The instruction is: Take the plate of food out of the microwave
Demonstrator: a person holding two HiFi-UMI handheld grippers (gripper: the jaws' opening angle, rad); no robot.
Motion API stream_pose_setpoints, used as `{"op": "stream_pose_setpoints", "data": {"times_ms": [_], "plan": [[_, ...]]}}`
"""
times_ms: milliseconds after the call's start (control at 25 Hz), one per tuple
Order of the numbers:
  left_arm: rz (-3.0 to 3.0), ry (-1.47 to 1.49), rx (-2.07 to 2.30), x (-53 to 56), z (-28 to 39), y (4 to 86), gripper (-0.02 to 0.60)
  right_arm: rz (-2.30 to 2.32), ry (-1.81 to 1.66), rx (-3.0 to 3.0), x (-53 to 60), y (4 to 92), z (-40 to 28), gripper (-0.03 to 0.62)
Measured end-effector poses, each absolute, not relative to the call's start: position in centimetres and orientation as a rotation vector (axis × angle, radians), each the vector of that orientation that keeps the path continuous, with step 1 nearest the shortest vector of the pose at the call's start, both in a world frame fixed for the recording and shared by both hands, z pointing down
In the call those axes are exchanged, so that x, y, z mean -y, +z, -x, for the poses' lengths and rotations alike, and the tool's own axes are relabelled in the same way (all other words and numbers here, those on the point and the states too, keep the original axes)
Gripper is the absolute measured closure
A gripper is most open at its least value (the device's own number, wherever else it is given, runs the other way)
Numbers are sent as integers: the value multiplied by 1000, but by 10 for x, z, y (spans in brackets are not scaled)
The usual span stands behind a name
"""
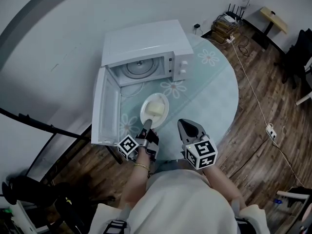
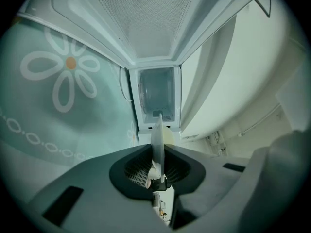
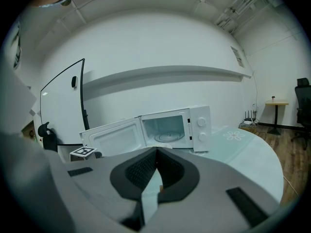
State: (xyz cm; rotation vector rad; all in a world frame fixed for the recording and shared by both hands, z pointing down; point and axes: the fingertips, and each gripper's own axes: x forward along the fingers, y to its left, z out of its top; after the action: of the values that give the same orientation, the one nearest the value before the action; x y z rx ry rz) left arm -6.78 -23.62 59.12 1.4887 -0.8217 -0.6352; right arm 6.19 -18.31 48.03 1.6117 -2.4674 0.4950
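**Plate clear of the oven, held by its rim**

The round, pale-green glass table with white daisy prints (image 1: 219, 82) carries a white microwave (image 1: 146, 40). Its door (image 1: 100, 111) hangs fully open to the left, leaving the cavity free, with only the glass turntable (image 1: 139, 68) inside.

The white round plate (image 1: 145, 115), with a pale yellow heap of food (image 1: 156, 108) on it, is outside the oven, over the table just in front of the opening. The left gripper (image 1: 147, 125) pinches its near rim, and the plate looks roughly level, probably to keep the food from sliding.

The right gripper (image 1: 184, 126) hovers beside the plate with its jaws pressed together on nothing. It appears to be on standby.
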Motion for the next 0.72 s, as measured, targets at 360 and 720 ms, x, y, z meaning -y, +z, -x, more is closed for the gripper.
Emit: {"op": "stream_pose_setpoints", "data": {"times_ms": [360,720], "plan": [[-1504,-632,774,188,66,576,528,-1617,478,2462,153,479,-61,588],[-1531,-634,749,148,79,561,528,-1625,496,2463,128,485,-54,588]]}}
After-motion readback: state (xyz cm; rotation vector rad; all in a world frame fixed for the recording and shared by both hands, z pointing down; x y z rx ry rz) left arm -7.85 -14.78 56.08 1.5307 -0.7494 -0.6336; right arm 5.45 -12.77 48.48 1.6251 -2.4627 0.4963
